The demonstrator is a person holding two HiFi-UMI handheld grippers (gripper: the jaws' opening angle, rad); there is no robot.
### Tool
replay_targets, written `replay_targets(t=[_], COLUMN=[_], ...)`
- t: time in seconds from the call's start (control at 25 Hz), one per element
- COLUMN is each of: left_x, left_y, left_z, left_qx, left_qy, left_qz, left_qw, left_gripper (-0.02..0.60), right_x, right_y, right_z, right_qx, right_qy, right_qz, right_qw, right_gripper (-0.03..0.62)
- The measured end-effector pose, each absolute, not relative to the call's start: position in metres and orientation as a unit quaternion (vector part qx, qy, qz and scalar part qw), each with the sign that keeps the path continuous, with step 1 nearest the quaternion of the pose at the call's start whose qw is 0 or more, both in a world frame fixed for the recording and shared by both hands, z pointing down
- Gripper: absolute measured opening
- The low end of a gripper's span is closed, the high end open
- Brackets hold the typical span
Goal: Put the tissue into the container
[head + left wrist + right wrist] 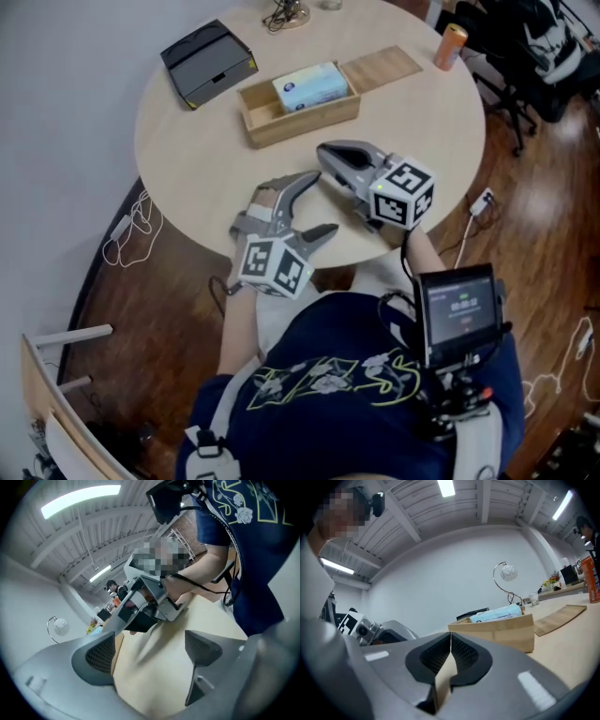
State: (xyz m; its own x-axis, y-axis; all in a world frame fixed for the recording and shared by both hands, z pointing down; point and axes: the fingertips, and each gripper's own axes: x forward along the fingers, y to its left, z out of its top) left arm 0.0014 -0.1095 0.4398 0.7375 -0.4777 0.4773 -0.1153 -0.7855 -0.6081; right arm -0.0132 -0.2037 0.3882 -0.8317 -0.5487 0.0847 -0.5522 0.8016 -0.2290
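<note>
The light-blue tissue pack (310,86) lies inside the open wooden box (300,120) on the round table; the right gripper view shows the pack (497,614) sticking up above the box wall (501,630). My right gripper (325,150) rests low over the table just in front of the box, its jaws shut with nothing between the pads (450,656). My left gripper (317,204) is near the table's front edge, jaws open and empty (150,653), pointing across the tabletop toward the right gripper (145,604).
A flat wooden lid (380,67) lies to the right of the box. A black case (207,62) sits at the table's back left and an orange can (451,46) at the back right. A small desk lamp (506,576) stands behind the box.
</note>
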Motion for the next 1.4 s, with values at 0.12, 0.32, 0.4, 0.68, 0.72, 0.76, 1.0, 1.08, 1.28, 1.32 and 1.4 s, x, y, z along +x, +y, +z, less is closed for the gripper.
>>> replay_targets(t=[0.12,0.32,0.4,0.68,0.72,0.76,1.0,1.08,1.28,1.32,1.4], left_x=[0.006,0.014,0.013,0.004,0.006,0.009,0.002,-0.014,-0.058,-0.057,-0.050], left_y=[-0.107,-0.092,-0.089,-0.097,-0.095,-0.094,-0.099,-0.106,-0.140,-0.144,-0.149], left_z=[0.430,0.392,0.377,0.352,0.353,0.353,0.346,0.344,0.356,0.364,0.386], left_qx=[-0.898,-0.964,-0.974,-0.979,-0.981,-0.981,-0.988,-0.991,-0.981,-0.981,-0.979], left_qy=[0.159,0.097,0.093,0.130,0.123,0.116,0.117,0.127,0.192,0.195,0.193], left_qz=[-0.297,-0.149,-0.105,-0.031,-0.030,-0.031,0.006,0.033,0.034,0.010,-0.052], left_qw=[0.284,0.196,0.179,0.152,0.148,0.151,0.100,0.034,0.002,-0.007,-0.037], left_gripper=[0.445,0.594,0.592,0.572,0.571,0.578,0.570,0.472,0.005,0.004,0.003], right_x=[-0.010,-0.009,-0.018,-0.047,-0.052,-0.055,-0.039,-0.033,-0.025,-0.025,-0.028], right_y=[-0.200,-0.189,-0.186,-0.166,-0.159,-0.155,-0.158,-0.154,-0.153,-0.154,-0.157], right_z=[0.380,0.369,0.371,0.365,0.368,0.370,0.363,0.362,0.381,0.385,0.393], right_qx=[0.267,0.234,0.241,0.244,0.225,0.217,0.232,0.200,0.142,0.143,0.148], right_qy=[-0.955,-0.963,-0.962,-0.965,-0.970,-0.972,-0.971,-0.979,-0.989,-0.989,-0.987], right_qz=[0.125,0.125,0.120,0.093,0.088,0.085,0.061,0.036,0.023,0.026,0.035], right_qw=[-0.021,-0.054,-0.035,-0.016,-0.004,0.000,-0.017,-0.016,0.029,0.040,0.061], right_gripper=[0.000,0.044,0.043,0.000,0.000,0.000,0.000,0.000,0.027,0.000,0.000])
